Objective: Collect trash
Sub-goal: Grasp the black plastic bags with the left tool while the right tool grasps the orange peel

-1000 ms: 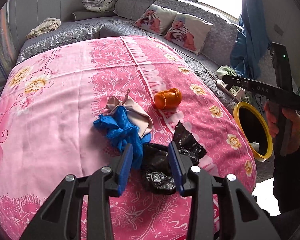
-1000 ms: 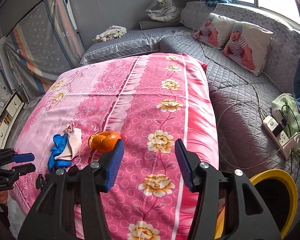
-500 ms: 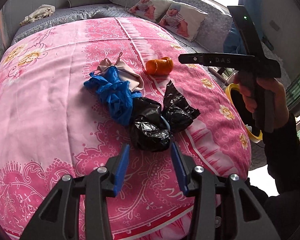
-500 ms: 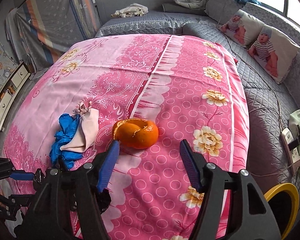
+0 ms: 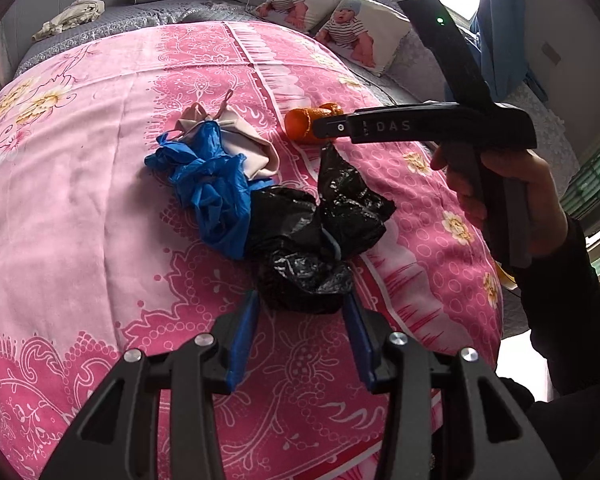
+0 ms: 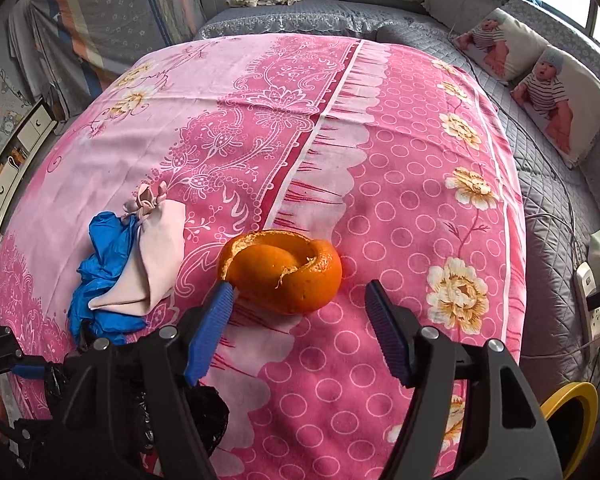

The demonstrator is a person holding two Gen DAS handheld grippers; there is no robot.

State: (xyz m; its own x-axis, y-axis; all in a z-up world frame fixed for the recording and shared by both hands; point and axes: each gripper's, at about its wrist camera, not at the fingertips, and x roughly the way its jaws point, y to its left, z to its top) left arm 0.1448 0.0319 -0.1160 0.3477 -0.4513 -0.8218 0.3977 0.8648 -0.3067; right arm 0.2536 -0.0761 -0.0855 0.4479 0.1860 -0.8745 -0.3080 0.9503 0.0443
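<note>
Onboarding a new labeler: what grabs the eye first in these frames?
The bright pink floral bedspread fills both views. On it, an orange peel lies just ahead of the right gripper, whose open jaws have just been widening. A crumpled black plastic bag lies at the tips of the open left gripper, beside a blue glove.

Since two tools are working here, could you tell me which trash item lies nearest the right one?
The orange peel, just ahead of the open right tool; the blue glove and beige pouch lie farther left.
</note>
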